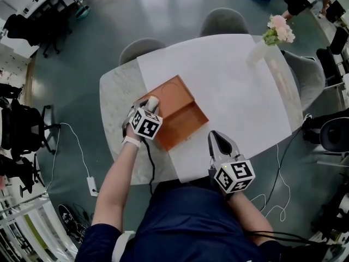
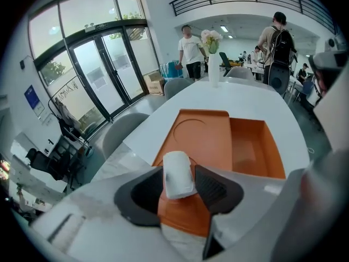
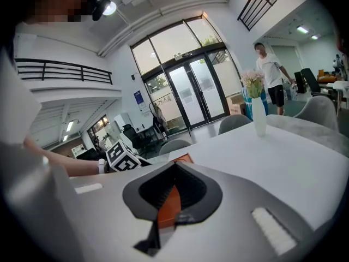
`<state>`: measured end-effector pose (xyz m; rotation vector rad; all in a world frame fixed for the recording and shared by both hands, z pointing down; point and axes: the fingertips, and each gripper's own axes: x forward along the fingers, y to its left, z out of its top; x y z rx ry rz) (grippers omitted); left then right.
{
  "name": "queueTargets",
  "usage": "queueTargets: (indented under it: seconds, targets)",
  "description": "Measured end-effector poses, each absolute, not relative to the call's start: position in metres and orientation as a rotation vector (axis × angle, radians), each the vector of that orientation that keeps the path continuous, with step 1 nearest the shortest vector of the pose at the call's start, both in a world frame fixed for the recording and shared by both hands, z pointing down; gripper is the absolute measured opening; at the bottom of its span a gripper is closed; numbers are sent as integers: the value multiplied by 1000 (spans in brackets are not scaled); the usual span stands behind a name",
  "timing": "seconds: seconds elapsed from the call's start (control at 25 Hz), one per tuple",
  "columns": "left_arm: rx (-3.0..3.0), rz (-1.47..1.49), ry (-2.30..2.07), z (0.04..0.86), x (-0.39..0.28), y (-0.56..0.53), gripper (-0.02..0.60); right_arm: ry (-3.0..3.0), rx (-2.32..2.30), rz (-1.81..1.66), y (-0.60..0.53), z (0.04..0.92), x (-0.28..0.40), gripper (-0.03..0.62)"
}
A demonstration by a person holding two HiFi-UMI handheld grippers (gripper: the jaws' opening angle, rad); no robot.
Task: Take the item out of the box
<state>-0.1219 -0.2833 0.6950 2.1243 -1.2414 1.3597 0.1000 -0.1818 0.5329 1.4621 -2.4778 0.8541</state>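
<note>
Near the table's (image 1: 117,91) left edge, the left gripper (image 2: 184,183) has the white item (image 2: 178,171) between its opening jaws. It sits over the flat lid (image 2: 204,132) of the orange box (image 2: 256,146), clear of the tray. Release looks like the step in hand; next, that gripper should draw back without nudging the item. The right gripper (image 3: 173,198) hangs by the near edge, jaws together

Orange box (image 1: 188,125) here: matt card by the look of it, smooth on the lid and inside. The white item (image 2: 178,173) is smooth, with a soft dull sheen. The table (image 1: 114,97) shows a speckled, stone-like top at the left, and a plain matt white sheet (image 1: 234,81) covers the rest. Far right, a smooth white vase (image 1: 255,53).
</note>
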Motion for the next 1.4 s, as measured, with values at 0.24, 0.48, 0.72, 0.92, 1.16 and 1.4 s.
queueTargets:
  seconds: [0.24, 0.48, 0.72, 0.92, 1.16, 1.4]
  targets:
    - [2128, 1311, -1300, 681, -127, -282, 247, -2488, 1456, 856, -181, 531, 99, 2]
    - [2175, 1159, -1408, 636, -132, -273, 247, -2505, 1443, 847, -185, 528, 97, 2]
    - [2244, 967, -1477, 578, -131, -258, 247, -2550, 1446, 799, -196, 513, 90, 2]
    - [2322, 812, -1477, 534, -122, -237, 247, -2593, 1441, 745, -200, 496, 82, 2]
    - [2379, 554, -1540, 471, -111, -214, 247, -2662, 1427, 679, -206, 465, 73, 2]
    - [2452, 327, -1581, 405, -104, -190, 247, -2755, 1430, 568, -210, 419, 64, 2]
